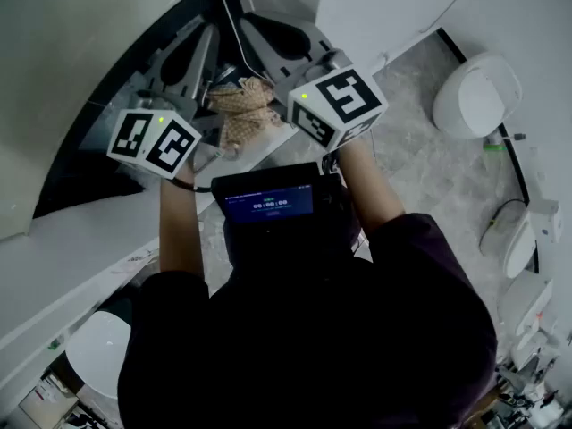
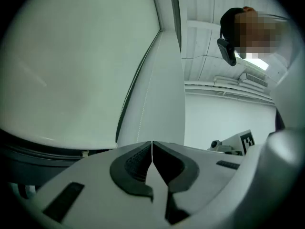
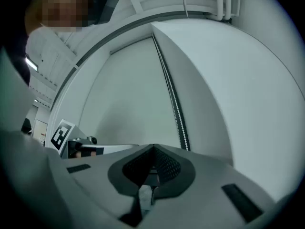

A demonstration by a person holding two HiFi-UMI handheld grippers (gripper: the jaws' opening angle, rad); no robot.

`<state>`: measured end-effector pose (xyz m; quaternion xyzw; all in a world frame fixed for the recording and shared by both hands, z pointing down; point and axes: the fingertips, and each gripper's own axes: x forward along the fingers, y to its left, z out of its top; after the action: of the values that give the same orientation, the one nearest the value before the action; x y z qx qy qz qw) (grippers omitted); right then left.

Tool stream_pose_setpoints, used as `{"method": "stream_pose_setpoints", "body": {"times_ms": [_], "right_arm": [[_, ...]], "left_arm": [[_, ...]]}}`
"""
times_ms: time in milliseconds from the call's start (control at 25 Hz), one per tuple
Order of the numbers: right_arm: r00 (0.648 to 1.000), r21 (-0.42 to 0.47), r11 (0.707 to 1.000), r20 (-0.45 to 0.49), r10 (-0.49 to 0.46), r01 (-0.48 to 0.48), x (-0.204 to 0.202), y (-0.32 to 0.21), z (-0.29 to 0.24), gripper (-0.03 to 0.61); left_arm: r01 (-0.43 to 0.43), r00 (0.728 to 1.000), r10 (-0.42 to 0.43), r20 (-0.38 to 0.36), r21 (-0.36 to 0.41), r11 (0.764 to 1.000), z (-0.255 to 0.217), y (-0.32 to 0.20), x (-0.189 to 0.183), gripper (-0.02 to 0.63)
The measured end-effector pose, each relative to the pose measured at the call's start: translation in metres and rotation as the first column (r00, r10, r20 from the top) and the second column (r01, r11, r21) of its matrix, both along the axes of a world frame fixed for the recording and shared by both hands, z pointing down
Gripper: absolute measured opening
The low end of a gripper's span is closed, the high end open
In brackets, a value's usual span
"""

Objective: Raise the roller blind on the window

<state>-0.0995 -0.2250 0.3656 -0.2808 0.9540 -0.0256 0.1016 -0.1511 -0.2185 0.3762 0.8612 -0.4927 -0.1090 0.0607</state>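
The pale roller blind point(image 2: 71, 66) fills the left of the left gripper view and hangs low over the dark window frame; it also shows in the right gripper view as the blind point(image 3: 128, 94). Its bead chain point(image 3: 178, 118) runs down the blind's right edge, just beyond my right gripper point(image 3: 152, 148), which is shut with nothing between its pads. My left gripper point(image 2: 152, 143) is shut and empty too, pointing at the blind's lower right corner. Seen from the head camera, the left gripper point(image 1: 204, 38) and right gripper point(image 1: 259, 25) are side by side before the window.
A beige knitted object point(image 1: 243, 110) lies on the sill between the two marker cubes. A white wall pier point(image 1: 384, 7) stands right of the window. White rounded objects point(image 1: 476, 95) sit on the floor at right. A small screen point(image 1: 268, 206) hangs at the person's chest.
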Motion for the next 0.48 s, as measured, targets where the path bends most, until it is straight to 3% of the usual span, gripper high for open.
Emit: {"method": "stream_pose_setpoints", "body": {"times_ms": [320, 480], "right_arm": [[0.999, -0.016, 1.000, 0.029, 0.022, -0.022, 0.007, -0.005, -0.002, 0.009], [0.993, -0.064, 0.994, 0.075, 0.090, -0.086, 0.023, -0.011, -0.002, 0.009]], "left_arm": [[-0.009, 1.000, 0.009, -0.007, 0.006, 1.000, -0.002, -0.003, 0.000, 0.011], [0.001, 1.000, -0.002, 0.031, 0.024, 1.000, -0.011, -0.009, 0.007, 0.011]]}}
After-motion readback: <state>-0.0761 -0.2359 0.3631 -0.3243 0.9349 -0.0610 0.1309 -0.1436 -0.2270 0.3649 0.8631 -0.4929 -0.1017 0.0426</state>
